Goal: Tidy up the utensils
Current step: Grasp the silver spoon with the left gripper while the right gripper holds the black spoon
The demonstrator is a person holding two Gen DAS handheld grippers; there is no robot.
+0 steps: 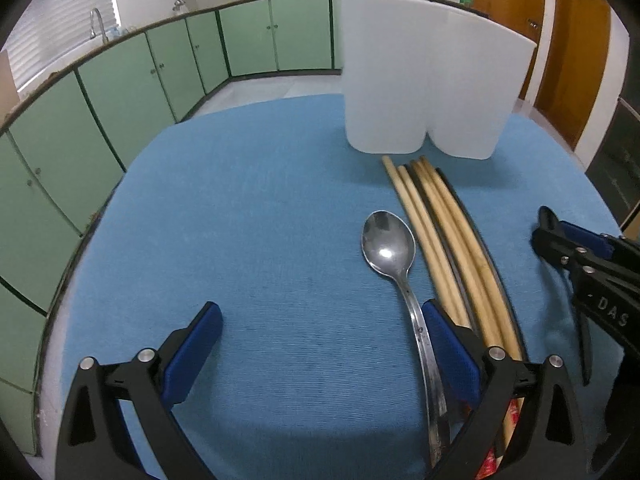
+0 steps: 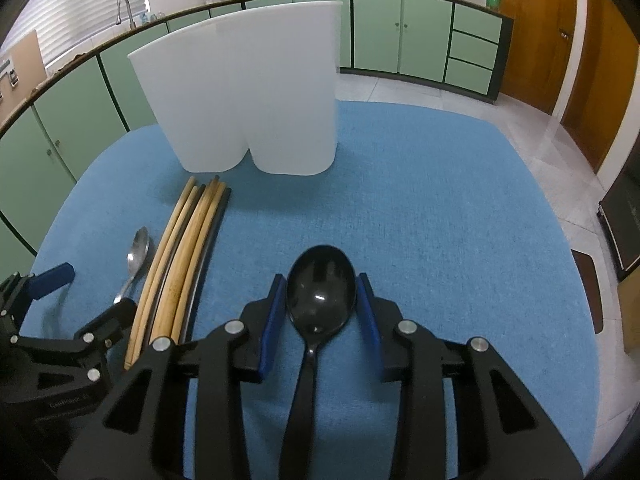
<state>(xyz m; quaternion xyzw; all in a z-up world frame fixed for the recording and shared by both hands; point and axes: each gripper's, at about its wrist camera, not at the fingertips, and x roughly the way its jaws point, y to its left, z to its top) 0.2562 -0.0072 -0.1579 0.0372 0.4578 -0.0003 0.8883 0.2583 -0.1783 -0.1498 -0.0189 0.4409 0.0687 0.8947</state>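
bare blue cloth (image 1: pixel 260 220) left of the spoon (image 1: pixel 387 246); white holder (image 1: pixel 424 80) blocks the far side.

Blk spoon (image 2: pixel 321 292), steel spoon (image 1: pixel 387 242), chopsticks (image 1: pixel 444 240) flat.

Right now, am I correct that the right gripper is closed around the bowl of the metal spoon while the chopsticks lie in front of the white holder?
Not quite: the right wrist view shows the right gripper closed around the black spoon. The metal spoon lies on the cloth beside the chopsticks, which do lie in front of the white holder.

Blue cloth (image 2: pixel 400 200), white holder (image 2: pixel 248 92), black spoon (image 2: pixel 320 292) (glossy), seemingly tan chopsticks (image 2: pixel 188 248).
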